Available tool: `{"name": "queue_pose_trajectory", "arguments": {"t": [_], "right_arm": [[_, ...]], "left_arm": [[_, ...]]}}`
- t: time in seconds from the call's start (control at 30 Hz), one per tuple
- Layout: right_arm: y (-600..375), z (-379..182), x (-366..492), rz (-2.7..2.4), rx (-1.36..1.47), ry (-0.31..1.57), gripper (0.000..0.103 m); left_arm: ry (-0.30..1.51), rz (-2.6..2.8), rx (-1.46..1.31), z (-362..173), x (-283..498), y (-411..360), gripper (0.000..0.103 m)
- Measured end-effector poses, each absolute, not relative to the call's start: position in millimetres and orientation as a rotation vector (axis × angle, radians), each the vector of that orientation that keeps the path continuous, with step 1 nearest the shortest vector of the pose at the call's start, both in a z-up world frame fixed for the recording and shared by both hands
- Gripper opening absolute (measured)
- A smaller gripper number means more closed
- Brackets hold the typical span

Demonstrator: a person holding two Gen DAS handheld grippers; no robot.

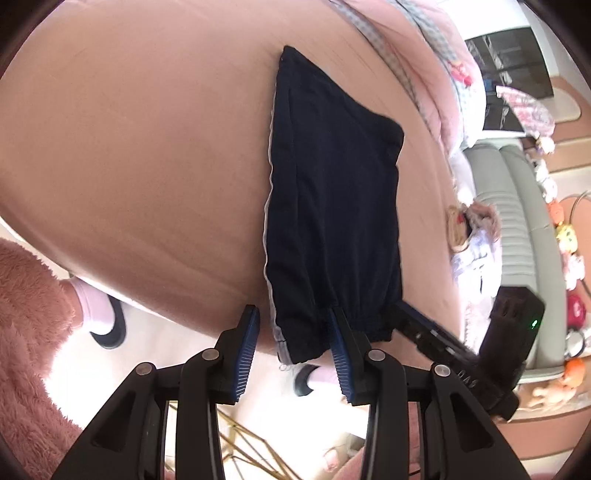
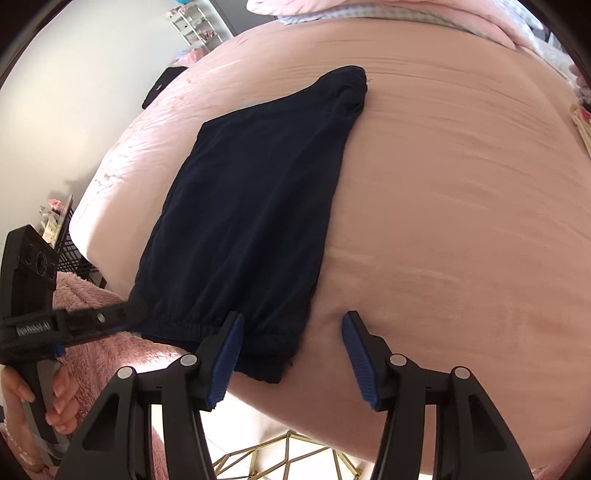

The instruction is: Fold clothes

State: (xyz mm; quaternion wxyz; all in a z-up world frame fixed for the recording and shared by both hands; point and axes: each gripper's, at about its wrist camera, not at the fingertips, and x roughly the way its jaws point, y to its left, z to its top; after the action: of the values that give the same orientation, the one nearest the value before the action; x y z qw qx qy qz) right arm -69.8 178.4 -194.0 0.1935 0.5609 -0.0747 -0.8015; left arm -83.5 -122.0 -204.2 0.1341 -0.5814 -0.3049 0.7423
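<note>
So the dark navy pants are lying folded lengthwise on the bed, a long soft slab of matte knit fabric with the gathered elastic cuffs hanging just past the near edge of the mattress. There's a thin white piping stripe running down one long side, visible from the left wrist cam. The bedsheet is a smooth peachy pink with faint wrinkles, and there's a pink quilt with a gingham trim bunched up at the far end.

My left gripper has its jaws spread, blue ribbed pads either side of the cuff corner, 1 pad right against the fabric. Can't say it's actually pinching anything. The right gripper is spread wide too, with 1 pad touching the cuff edge and the other over bare sheet.

From the right cam I can see the left gripper reaching in sideways at the other cuff corner, with the hand wrapped around its handle, fingers curled on the trigger. The fuzzy pink sleeve looks like fleece. White socks and dark shoes show on the floor below.
</note>
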Motion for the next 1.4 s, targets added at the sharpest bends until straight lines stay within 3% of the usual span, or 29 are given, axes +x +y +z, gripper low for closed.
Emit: {"name": "queue_pose_trajectory", "arguments": {"t": [0.17, 0.27, 0.3, 0.57, 0.77, 1.1, 1.4], "right_arm": [[163, -195, -70, -2.28, 1.543, -0.106, 0.055], [160, -195, -70, -2.269, 1.52, -0.107, 0.037], [160, -194, -71, -2.254, 1.518, -0.138, 0.03], [173, -198, -75, -2.177, 1.531, -0.32, 0.021], [159, -196, -74, -2.206, 1.515, -0.263, 0.016], [170, -194, -57, -2.142, 1.526, -0.319, 0.015], [169, -172, -100, -2.197, 1.467, -0.357, 0.015]], "left_arm": [[-0.834, 2.18, -1.671, -202, -91, -110, 0.034], [-0.815, 2.194, -1.655, -201, -95, -105, 0.018], [-0.809, 2.199, -1.65, -200, -97, -103, 0.018], [-0.783, 2.234, -1.619, -198, -97, -101, 0.013], [-0.599, 2.338, -1.594, -179, -91, -86, 0.011], [-0.672, 2.227, -1.618, -163, -65, -93, 0.011], [-0.97, 2.102, -1.497, -146, -105, -124, 0.011]]}}
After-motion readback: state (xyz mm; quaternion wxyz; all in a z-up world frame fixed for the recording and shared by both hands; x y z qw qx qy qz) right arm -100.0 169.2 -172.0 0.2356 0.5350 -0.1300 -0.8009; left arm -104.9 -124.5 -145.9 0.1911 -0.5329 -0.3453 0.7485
